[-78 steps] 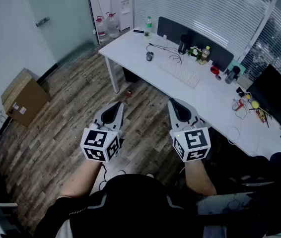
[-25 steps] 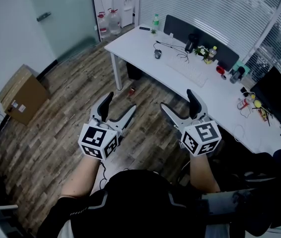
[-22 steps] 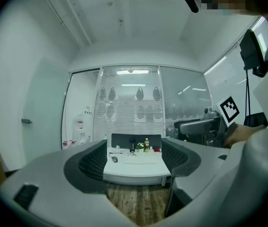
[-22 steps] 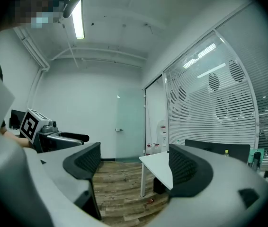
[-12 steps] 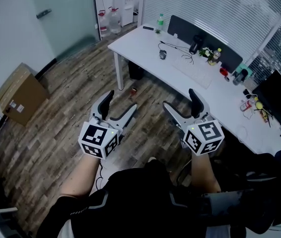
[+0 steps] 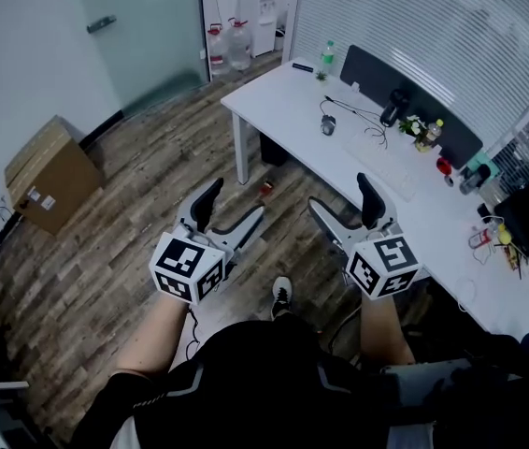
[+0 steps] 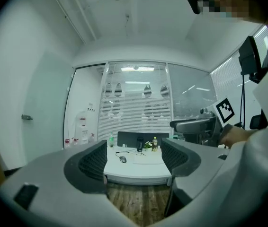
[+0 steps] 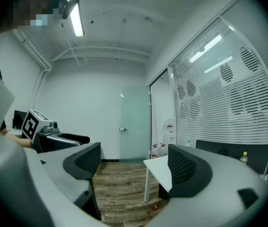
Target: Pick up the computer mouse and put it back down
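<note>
Jaws of both grippers stand apart with nothing between them.

Head view: the left gripper point(image 6: 235, 202) and right gripper point(image 6: 341, 195) are held side by side over the wooden floor point(image 6: 143, 204). About three seconds earlier both pairs of jaws were together; by one second ago they had spread, and that spread is unchanged. Since half a second ago the white desk point(image 6: 274, 101) has shifted right and down in the view, and a shoe point(image 6: 281, 297) now shows below the jaws. The computer mouse point(image 6: 328, 125) lies on the desk, ahead of the right gripper's jaws and well apart from both grippers. A keyboard point(image 6: 391, 171) lies to the mouse's right.

Left gripper view: the left gripper point(image 7: 135, 157) points at the desk point(image 7: 138, 170). The computer mouse point(image 7: 122, 159) shows in the gap between the jaws, nearer the left jaw, far ahead of the tips.

Right gripper view: the right gripper point(image 8: 134, 167) points at the floor point(image 8: 120, 183) and a glass door point(image 8: 134, 126). The desk point(image 8: 158, 165) corner shows just beside the right jaw.
</note>
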